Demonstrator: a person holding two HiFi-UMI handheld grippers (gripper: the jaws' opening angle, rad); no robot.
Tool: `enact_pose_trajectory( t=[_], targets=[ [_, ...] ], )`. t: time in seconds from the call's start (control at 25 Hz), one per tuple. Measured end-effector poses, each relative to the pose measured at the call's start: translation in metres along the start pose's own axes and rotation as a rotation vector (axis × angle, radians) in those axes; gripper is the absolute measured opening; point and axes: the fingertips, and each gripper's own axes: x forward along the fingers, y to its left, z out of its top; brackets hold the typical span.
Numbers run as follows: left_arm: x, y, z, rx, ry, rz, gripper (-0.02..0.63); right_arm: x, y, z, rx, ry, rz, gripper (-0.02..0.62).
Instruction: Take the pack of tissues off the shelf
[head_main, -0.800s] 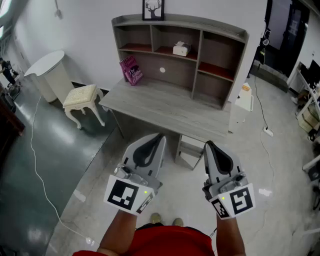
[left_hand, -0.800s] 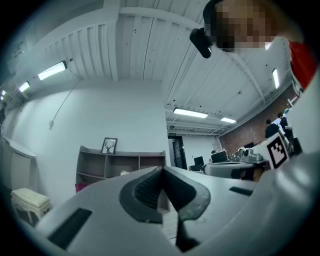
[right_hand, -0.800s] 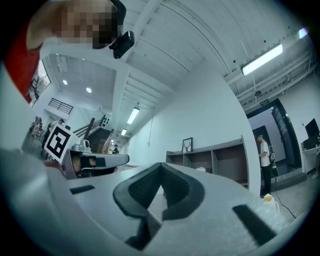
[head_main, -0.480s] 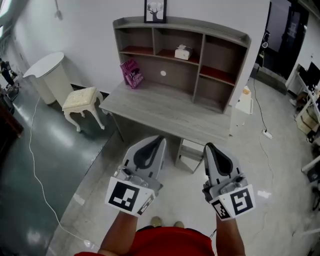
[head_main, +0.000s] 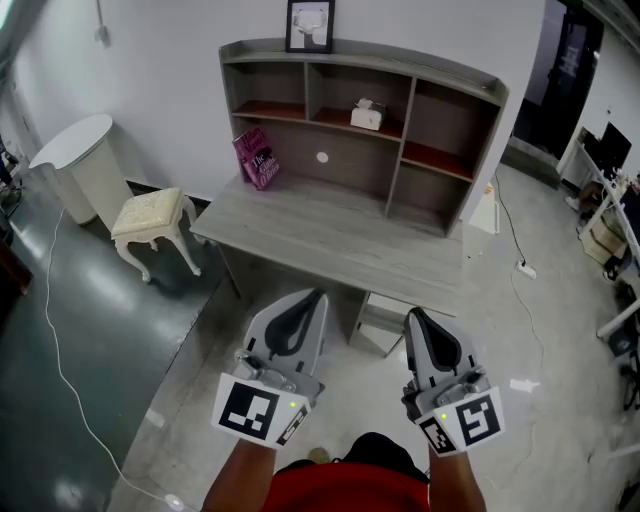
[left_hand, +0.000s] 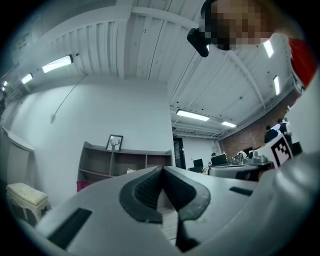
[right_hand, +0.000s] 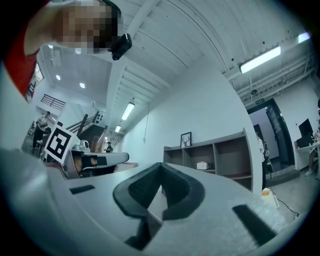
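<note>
**Both grippers shut and empty; tissues on the shelf**

We find the pack of tissues (head_main: 366, 116) in the upper middle bay of the shelf (head_main: 350, 165), which stands on the table (head_main: 330, 235). At this range it reads only as a small white box, possibly with a sheet standing up. The left gripper (head_main: 317, 295) and right gripper (head_main: 413, 313) hang well short of the table, each with jaws pressed together on nothing. In the left gripper view, the gripper's own body hides most of the shelf. The forearms are cut off at the bottom edge.
</note>
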Motion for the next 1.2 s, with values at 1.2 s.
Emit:
enact_pose_trajectory(
  t=[1.2],
  targets=[
    [0.340,0.122,-0.093,0.010,0.039,0.138,0.017,0.230,-0.277,-0.065,0.005,-0.011,0.080,0.005]
  ],
)
